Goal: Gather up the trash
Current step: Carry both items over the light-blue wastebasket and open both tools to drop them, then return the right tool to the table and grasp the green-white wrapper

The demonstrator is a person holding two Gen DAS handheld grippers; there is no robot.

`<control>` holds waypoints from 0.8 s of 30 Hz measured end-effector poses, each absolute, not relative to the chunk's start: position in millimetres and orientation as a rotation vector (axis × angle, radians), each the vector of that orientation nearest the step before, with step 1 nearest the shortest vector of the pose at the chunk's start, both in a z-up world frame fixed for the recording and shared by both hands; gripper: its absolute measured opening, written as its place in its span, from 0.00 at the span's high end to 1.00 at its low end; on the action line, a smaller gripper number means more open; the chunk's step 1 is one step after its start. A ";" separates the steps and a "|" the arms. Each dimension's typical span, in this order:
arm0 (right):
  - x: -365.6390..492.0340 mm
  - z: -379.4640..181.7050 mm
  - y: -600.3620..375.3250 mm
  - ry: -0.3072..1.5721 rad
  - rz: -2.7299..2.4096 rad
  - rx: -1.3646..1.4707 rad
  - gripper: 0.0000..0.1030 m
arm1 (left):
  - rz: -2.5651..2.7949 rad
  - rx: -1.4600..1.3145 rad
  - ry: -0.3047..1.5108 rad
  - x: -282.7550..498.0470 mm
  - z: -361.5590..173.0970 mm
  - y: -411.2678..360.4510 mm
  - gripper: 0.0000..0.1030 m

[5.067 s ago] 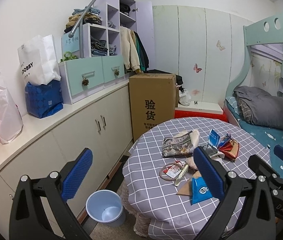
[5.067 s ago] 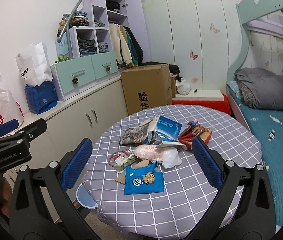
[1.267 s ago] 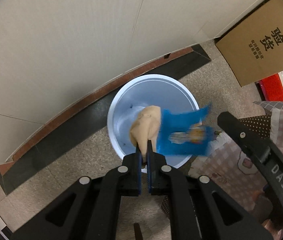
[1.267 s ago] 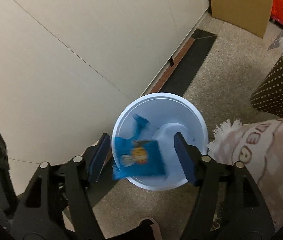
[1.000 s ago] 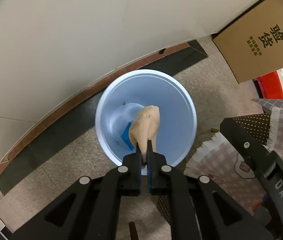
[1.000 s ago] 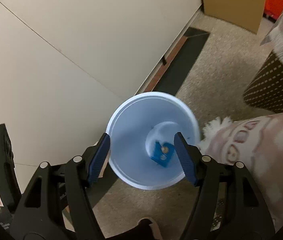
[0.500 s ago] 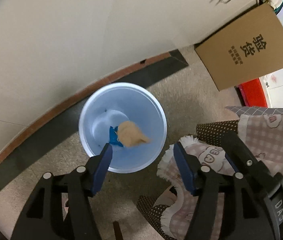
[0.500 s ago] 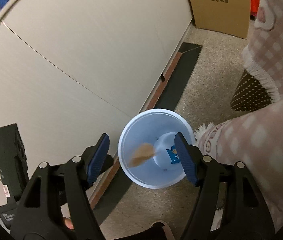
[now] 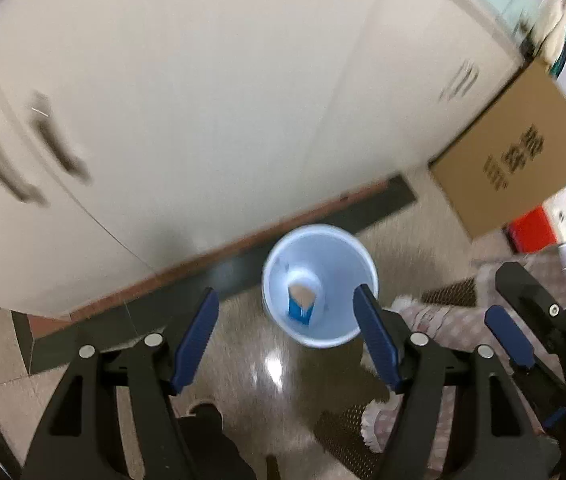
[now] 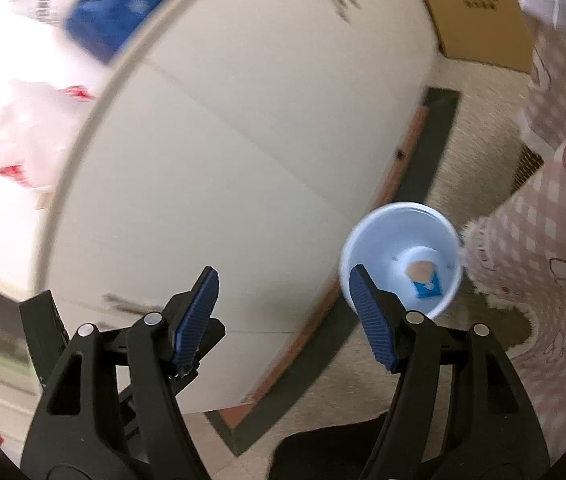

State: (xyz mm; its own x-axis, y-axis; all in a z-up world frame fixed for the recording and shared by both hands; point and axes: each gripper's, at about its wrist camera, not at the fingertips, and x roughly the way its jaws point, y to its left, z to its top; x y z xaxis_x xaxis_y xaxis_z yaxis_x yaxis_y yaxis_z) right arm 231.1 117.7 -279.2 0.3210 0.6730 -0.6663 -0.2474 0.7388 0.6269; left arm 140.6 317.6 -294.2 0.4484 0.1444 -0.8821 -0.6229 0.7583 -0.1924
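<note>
Sitting in the bin [image 9: 320,286] below and between the empty left tongs [image 9: 286,334], whose jaws are opening, the tan scrap [image 9: 301,297] and blue wrapper [image 9: 299,314] are done, the right tongs [image 10: 283,316] also hang open and empty, and any other trash is out of view.

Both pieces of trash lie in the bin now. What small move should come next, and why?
Probably bring both back toward the table for more trash. The left hand-held gripper is opening with nothing between its jaws, the right hand-held gripper is open and empty, and the tan wrapper and blue packet lie inside the bin.
</note>
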 end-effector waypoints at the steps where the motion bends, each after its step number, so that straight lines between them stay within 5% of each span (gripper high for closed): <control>1: 222.6 -263.7 118.9 1.056 0.653 0.449 0.34 | 0.509 -0.536 0.981 135.2 -284.1 316.0 0.33; 12: 139.9 -142.8 23.9 0.652 0.536 0.340 0.34 | 0.360 -0.378 0.771 107.2 -169.2 226.8 0.30; 22: 109.6 -182.2 -155.3 0.631 0.154 0.449 0.34 | 0.002 -0.241 0.817 127.0 -161.8 86.8 0.30; 24: 109.2 -189.8 -174.7 0.658 0.122 0.469 0.42 | -0.044 -0.213 0.832 133.2 -164.6 63.8 0.30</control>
